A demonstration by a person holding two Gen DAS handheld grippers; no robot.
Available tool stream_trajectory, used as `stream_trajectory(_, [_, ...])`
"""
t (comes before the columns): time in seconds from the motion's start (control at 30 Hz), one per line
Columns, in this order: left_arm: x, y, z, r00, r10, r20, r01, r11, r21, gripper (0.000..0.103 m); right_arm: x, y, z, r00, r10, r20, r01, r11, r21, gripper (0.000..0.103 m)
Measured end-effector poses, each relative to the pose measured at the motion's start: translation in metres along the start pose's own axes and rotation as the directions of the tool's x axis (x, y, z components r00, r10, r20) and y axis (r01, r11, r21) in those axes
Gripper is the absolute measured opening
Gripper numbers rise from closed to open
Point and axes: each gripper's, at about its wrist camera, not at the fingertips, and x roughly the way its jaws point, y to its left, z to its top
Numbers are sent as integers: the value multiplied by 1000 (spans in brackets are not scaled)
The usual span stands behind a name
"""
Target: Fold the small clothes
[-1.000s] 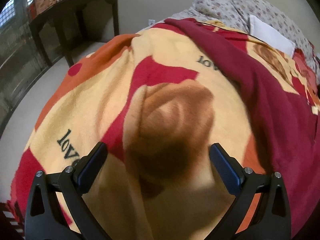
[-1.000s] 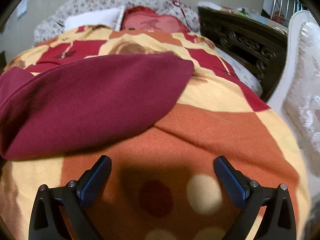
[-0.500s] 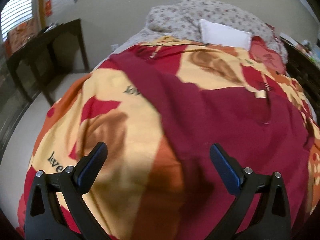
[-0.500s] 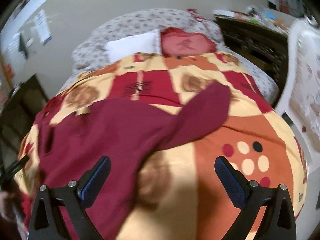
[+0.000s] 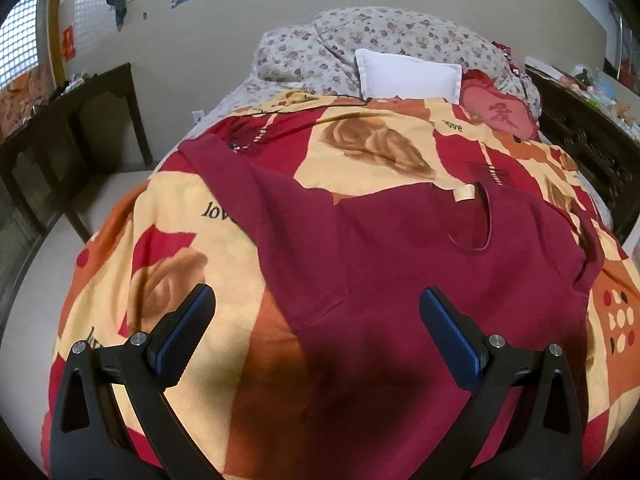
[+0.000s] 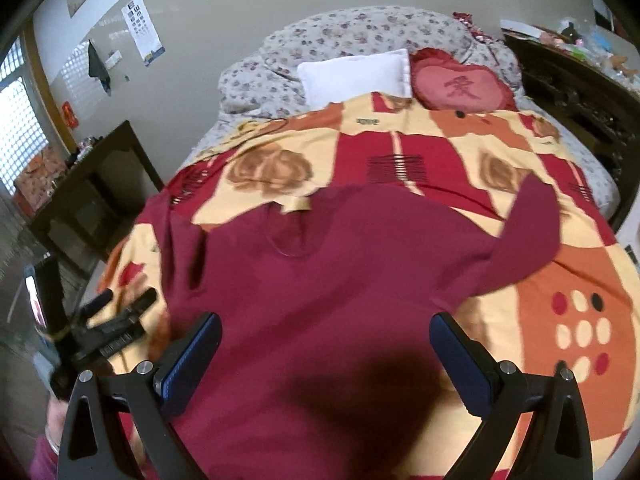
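Note:
A maroon long-sleeved top (image 5: 400, 264) lies spread flat on the bed's patterned blanket (image 5: 168, 216), neckline and cream label (image 5: 464, 193) towards the pillows. It also shows in the right wrist view (image 6: 328, 280), one sleeve (image 6: 528, 224) reaching out to the right. My left gripper (image 5: 316, 320) is open and empty above the top's lower left part. My right gripper (image 6: 326, 350) is open and empty above the top's lower middle. The left gripper also appears in the right wrist view (image 6: 120, 308), at the top's left edge.
Floral pillows (image 5: 380, 36), a white pillow (image 5: 408, 76) and a red heart cushion (image 6: 460, 88) lie at the head of the bed. A dark table (image 5: 68, 128) stands left of the bed, dark carved furniture (image 6: 580, 100) on the right.
Both grippers have risen and pulled back from the blanket. The left view has swung right onto the top; the whole spread garment now shows in both views.

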Motion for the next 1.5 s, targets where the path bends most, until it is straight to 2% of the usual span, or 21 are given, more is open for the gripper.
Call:
stream_trajectory(0.1, [1, -1, 1, 1000, -9, -3, 9, 1000, -5, 103, 16, 11, 9, 998, -65, 19, 65, 998, -26, 103])
stream_trajectory(0.3, [6, -5, 3, 1000, -13, -16, 13, 1000, 0, 103, 45, 18, 14, 991, -131, 13, 132, 989, -71, 103])
stream_trajectory(0.63, [18, -5, 3, 999, -10, -41, 10, 1000, -5, 103, 72, 14, 12, 995, -96, -33, 95, 995, -32, 103])
stream_trajectory(1.2, [34, -5, 2, 998, 3, -65, -3, 1000, -10, 103, 95, 15, 10, 995, -62, -81, 62, 998, -6, 103])
stream_trajectory(1.5, [42, 7, 5, 997, 12, -77, -15, 999, -36, 103, 104, 25, 12, 994, -55, -92, 52, 998, -33, 103])
